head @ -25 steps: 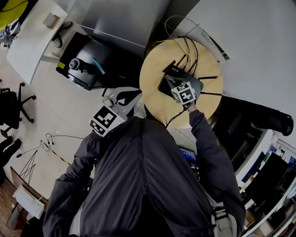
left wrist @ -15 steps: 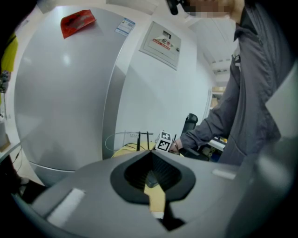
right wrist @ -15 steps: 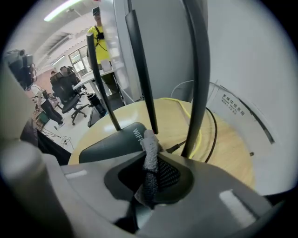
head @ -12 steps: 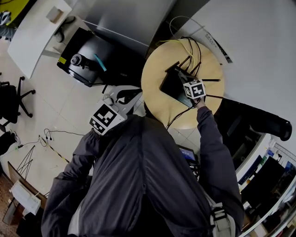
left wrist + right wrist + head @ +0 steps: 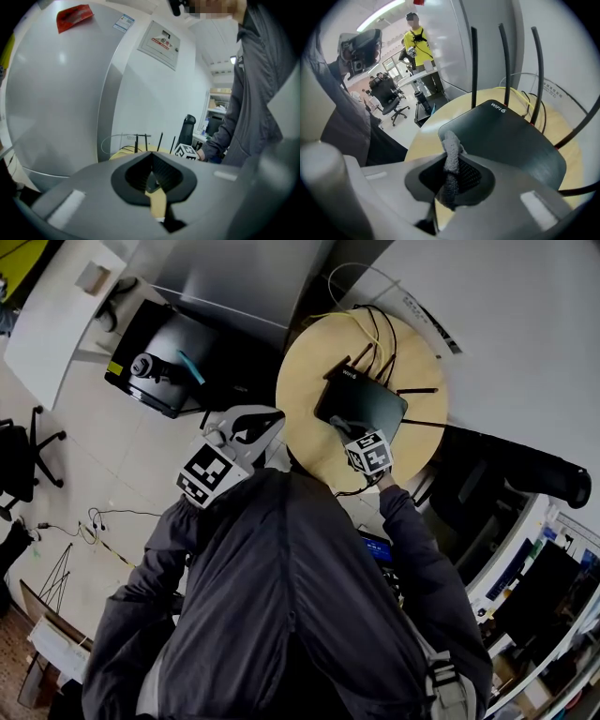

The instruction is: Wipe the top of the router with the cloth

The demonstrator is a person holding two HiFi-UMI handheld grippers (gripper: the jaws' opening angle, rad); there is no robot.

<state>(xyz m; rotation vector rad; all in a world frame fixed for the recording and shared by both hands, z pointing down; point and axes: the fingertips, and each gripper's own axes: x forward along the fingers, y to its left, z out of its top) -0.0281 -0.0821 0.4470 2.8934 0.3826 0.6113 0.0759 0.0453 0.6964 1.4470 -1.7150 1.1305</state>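
Observation:
A black router with several upright antennas lies on a round wooden table. My right gripper is shut on a grey cloth, whose tip rests at the router's near corner. In the head view the cloth is hidden under the gripper. My left gripper is shut and holds nothing; it hangs left of the table, off the router.
Yellow and black cables run off the table's far edge. A black case stands on the floor to the left, next to a white desk. Office chairs and a person in yellow are in the background.
My right gripper has drawn back with the cloth from the router's right side to its near-left corner. The left gripper has stayed in place.

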